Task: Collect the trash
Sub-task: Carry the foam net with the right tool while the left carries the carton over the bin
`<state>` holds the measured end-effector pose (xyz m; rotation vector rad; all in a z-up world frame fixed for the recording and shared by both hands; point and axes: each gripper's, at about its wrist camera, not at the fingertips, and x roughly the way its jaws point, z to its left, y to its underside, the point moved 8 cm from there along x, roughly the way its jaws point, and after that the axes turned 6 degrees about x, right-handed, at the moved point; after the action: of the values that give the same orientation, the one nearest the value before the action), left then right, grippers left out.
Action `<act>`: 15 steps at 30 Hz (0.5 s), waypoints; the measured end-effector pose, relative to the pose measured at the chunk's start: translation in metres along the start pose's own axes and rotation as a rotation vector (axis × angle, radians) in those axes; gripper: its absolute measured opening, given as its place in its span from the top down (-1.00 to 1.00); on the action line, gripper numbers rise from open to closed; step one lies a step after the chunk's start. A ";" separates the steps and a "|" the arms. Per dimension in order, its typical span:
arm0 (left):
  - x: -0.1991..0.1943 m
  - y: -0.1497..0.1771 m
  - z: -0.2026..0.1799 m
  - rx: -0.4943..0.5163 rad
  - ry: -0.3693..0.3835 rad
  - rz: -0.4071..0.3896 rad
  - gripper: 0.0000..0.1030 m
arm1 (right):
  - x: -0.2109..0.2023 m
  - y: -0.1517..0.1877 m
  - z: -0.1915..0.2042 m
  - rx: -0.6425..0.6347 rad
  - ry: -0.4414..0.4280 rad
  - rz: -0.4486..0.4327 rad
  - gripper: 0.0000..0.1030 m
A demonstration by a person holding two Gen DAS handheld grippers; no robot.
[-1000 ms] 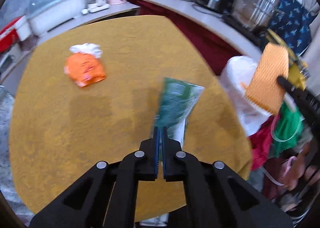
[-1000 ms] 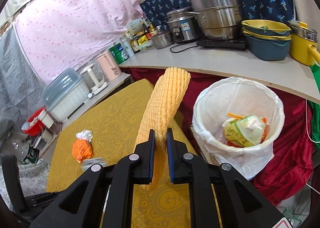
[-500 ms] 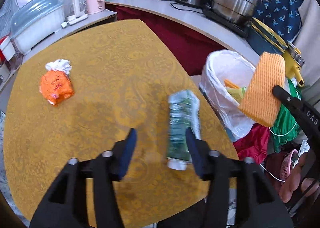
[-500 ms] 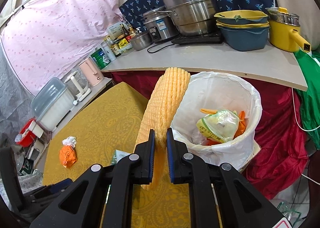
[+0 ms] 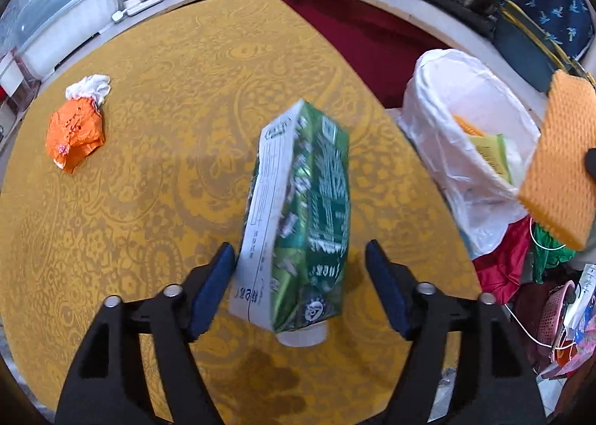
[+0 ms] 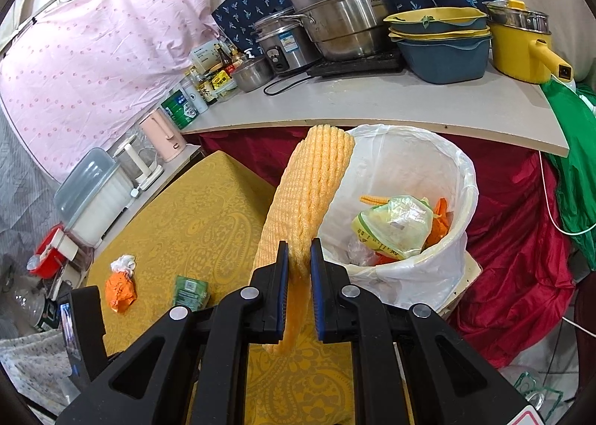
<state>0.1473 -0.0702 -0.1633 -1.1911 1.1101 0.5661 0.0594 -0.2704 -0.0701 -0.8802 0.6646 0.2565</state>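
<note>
From my right wrist view the green carton [image 6: 190,291] is partly hidden behind the gripper body, its print too small to read. On the left view the orange foam sheet [image 5: 562,160] runs off the right edge, and the carton's lettering blurs.

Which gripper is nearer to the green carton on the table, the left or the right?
Left. The left gripper has its opening jaws on either side of the green carton. The right gripper holds a yellow foam sleeve up by the bin, away from the carton.
</note>
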 end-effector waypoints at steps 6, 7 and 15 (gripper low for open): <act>0.013 0.001 0.004 -0.016 0.009 0.023 -0.01 | 0.007 0.003 -0.002 0.002 0.003 0.014 0.78; 0.012 0.002 0.002 -0.015 0.013 0.021 -0.01 | 0.007 0.003 -0.002 0.001 0.003 0.016 0.78; -0.016 -0.011 -0.011 0.017 0.037 -0.035 0.17 | 0.008 -0.001 -0.003 0.008 0.004 0.003 0.78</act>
<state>0.1461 -0.0808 -0.1435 -1.2087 1.1211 0.5084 0.0647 -0.2739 -0.0758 -0.8722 0.6700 0.2548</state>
